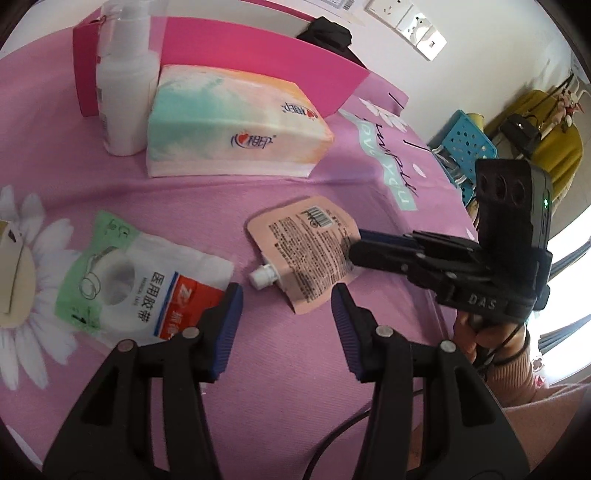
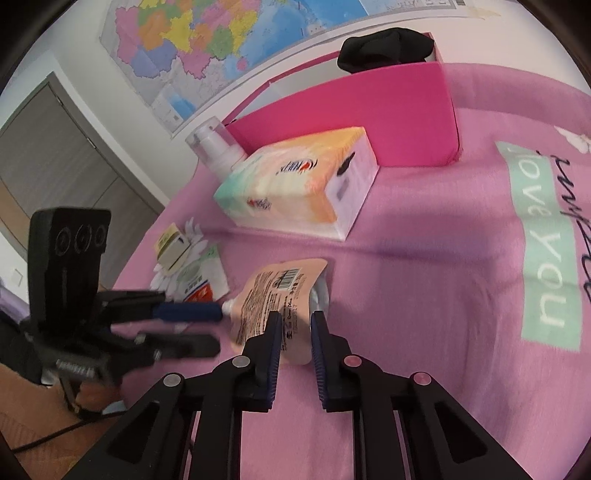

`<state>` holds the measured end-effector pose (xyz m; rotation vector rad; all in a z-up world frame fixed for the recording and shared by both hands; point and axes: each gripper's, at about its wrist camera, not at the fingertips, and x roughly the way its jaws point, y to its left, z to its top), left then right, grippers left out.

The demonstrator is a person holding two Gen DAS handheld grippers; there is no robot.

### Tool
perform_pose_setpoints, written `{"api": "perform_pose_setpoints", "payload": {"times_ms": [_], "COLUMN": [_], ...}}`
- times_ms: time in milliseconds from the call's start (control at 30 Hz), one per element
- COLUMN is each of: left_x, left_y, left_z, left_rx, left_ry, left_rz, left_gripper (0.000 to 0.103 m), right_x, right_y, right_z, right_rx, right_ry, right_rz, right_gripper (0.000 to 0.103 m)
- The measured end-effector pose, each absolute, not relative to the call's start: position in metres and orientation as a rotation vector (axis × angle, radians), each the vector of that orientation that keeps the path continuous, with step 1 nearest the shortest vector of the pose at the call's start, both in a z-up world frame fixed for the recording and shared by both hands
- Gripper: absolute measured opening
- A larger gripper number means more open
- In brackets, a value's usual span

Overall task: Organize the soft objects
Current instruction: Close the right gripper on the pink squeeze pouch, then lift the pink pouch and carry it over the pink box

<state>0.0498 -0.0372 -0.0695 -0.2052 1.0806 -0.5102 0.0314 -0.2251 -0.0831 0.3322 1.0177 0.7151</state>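
Note:
A peach spout pouch (image 1: 306,243) (image 2: 280,291) lies on the pink cloth with its white cap pointing left. My right gripper (image 2: 295,317) (image 1: 354,244) is shut on the pouch's near right edge, and that edge looks slightly raised between the blue pads. My left gripper (image 1: 286,295) (image 2: 219,328) hovers open over bare cloth with nothing between its fingers. To its left is a green-and-white medical tape packet (image 1: 140,280) (image 2: 201,284). A pastel tissue pack (image 1: 229,122) (image 2: 295,184) sits farther back.
A white pump bottle (image 1: 122,85) stands beside the tissue pack, in front of an open pink box (image 1: 258,62) holding a black cloth (image 1: 328,35). A small cream box (image 2: 171,247) rests at the left. A blue basket (image 1: 465,144) stands beyond the cloth's right edge.

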Motion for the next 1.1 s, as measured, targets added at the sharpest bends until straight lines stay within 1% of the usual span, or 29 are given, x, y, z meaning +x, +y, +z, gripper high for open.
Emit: {"api": "perform_pose_setpoints", "payload": {"times_ms": [100, 133, 167, 233, 633, 900, 1100], "left_x": [0.053, 0.053, 0.053, 0.054, 0.052, 0.050, 0.055], "left_y": [-0.039, -0.040, -0.042, -0.042, -0.045, -0.043, -0.039], "left_z": [-0.071, -0.071, -0.071, -0.071, -0.067, -0.043, -0.013], "left_rx": [-0.196, -0.194, -0.188, -0.187, -0.187, -0.173, -0.163], "left_ry": [1.080, 1.080, 1.081, 1.084, 1.076, 1.009, 0.931], "left_rz": [-0.502, -0.499, -0.497, -0.497, -0.499, -0.510, -0.528], "left_gripper": [0.051, 0.050, 0.047, 0.046, 0.046, 0.046, 0.046], "right_x": [0.030, 0.031, 0.033, 0.035, 0.030, 0.026, 0.032], "right_y": [-0.228, -0.229, -0.228, -0.227, -0.220, -0.224, -0.226], "right_z": [-0.080, -0.080, -0.080, -0.081, -0.079, -0.059, -0.034], "right_rx": [0.342, 0.358, 0.364, 0.373, 0.377, 0.364, 0.343], "right_ry": [1.011, 1.006, 1.005, 1.003, 0.993, 0.941, 0.877], "right_rz": [0.709, 0.709, 0.708, 0.703, 0.713, 0.720, 0.721], "right_gripper": [0.021, 0.025, 0.025, 0.025, 0.024, 0.024, 0.024]}}
